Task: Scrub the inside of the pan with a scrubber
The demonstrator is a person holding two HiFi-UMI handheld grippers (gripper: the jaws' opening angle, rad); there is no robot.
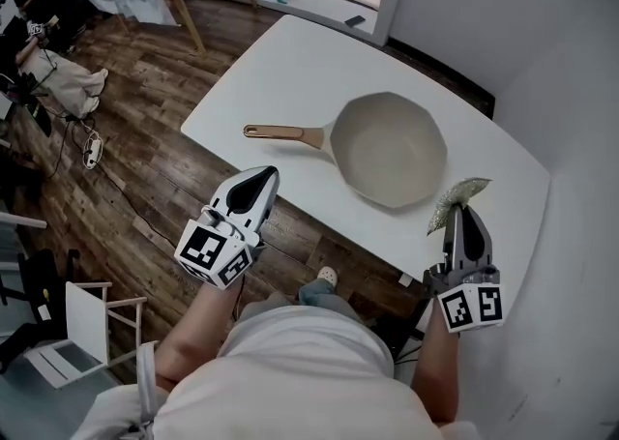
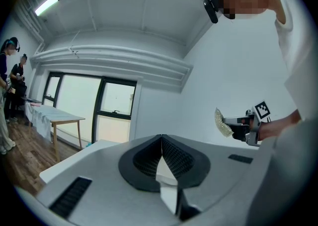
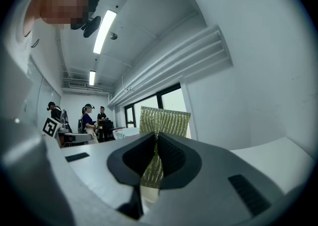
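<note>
The cream pan (image 1: 392, 150) sits on the white tabletop (image 1: 290, 61), right of its middle, with its wood-toned handle (image 1: 280, 132) pointing left. The right claw (image 1: 462, 210) is clamped on the scrubber (image 1: 459, 192), a green-gold mesh pad. In the right gripper view the pad (image 3: 164, 119) stands upright, pinched between the jaws and rising above them. In the head view this claw is at the near right of the tabletop, and the scrubber is just beside the pan's near right rim, outside the bowl. The left claw (image 1: 265, 175) is closed with nothing between its jaws, which meet tip to tip in the left gripper view (image 2: 161, 139). It is over the wooden floor (image 1: 145, 158), just near of the tabletop's edge, near and left of the handle and well apart from the right claw.
</note>
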